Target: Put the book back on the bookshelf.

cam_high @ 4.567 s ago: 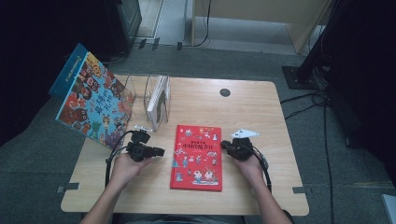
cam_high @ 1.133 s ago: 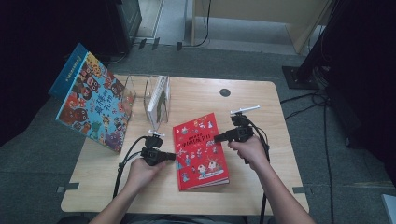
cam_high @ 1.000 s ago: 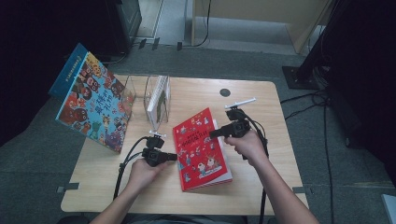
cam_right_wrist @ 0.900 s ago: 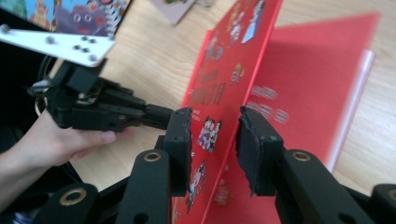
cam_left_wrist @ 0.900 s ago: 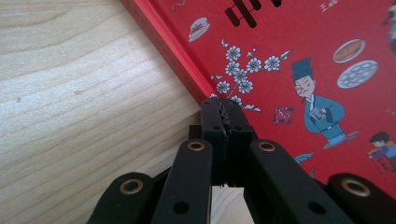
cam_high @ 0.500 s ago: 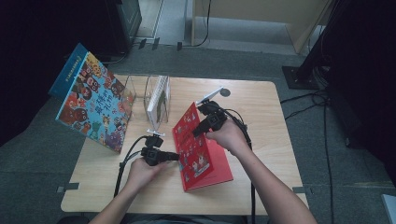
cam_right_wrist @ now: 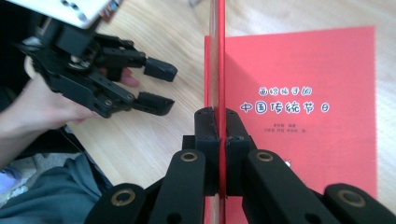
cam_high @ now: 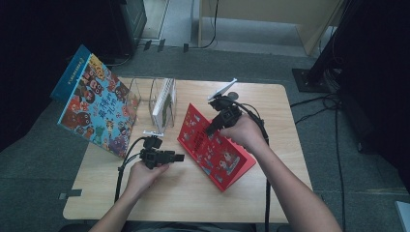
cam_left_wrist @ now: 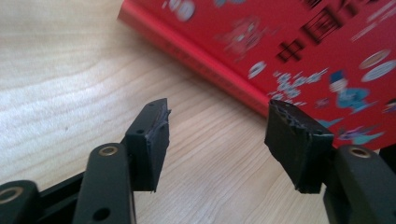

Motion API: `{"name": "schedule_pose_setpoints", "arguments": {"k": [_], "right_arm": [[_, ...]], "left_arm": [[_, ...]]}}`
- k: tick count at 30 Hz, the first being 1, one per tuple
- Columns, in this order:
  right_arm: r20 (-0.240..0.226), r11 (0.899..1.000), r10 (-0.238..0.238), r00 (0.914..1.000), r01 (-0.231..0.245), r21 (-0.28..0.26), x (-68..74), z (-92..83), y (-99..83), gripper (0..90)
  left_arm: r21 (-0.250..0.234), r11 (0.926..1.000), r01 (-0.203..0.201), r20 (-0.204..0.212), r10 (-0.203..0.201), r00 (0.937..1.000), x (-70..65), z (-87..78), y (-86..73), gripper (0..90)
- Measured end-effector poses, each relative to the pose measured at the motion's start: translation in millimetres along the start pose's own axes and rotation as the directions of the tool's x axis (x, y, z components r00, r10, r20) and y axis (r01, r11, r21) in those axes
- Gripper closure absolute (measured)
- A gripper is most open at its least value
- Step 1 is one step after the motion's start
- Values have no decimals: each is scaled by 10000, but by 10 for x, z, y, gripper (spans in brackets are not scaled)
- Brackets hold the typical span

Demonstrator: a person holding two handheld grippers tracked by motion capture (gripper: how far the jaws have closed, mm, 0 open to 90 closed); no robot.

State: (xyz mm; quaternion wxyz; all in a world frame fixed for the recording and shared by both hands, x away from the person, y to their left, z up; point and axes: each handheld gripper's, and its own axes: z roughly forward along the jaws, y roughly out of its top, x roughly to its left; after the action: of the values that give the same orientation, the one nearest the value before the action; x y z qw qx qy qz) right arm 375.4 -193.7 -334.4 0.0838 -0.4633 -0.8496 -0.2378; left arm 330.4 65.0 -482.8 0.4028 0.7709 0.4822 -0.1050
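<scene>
High view: right tool (cam_high: 209, 129) clamped on red book (cam_high: 212, 147) cover edge; left tool (cam_high: 180, 157) opening, empty, bare table (cam_high: 169, 193) around

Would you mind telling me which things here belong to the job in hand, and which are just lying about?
In the job:
- red book, its front cover lifted
- right gripper, shut on that cover
- left gripper, open beside the book's edge, jaws just opened, nothing between them

Lying about:
- big colourful picture book leaning at the table's left
- clear file stand holding a white book

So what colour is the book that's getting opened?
Red, with little cartoon pictures on the cover of the book. It shows best in the high view.
</scene>
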Motion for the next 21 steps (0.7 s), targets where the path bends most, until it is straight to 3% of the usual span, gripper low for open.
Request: {"name": "schedule_pose_setpoints", "arguments": {"k": [3, 9, 15, 17, 21], "right_arm": [[-19, 9999, -74, 10000, 74, -128, 16, -152, 32, 888], [-83, 9984, -312, 9995, 307, -480, 69, -365, 61, 888], [-366, 9963, -626, 9974, 603, -605, 173, -485, 95, 889], [-435, 9953, -710, 9965, 679, -685, 196, -512, 99, 890], [-842, 9935, -747, 9936, 668, -921, 196, -531, 44, 880]], "left_arm": [[-174, 9996, -208, -54, 207, 9998, -37, -16, 23, 375], [-373, 9984, -431, 292, 442, 9986, -156, 6, 130, 360], [-603, 9972, -451, 975, 508, 9939, -274, 33, 261, 333], [-877, 9957, -280, 1363, 399, 9899, -296, 12, 286, 314], [-914, 9958, -51, 1712, 208, 9850, -296, 14, 326, 252]]}}
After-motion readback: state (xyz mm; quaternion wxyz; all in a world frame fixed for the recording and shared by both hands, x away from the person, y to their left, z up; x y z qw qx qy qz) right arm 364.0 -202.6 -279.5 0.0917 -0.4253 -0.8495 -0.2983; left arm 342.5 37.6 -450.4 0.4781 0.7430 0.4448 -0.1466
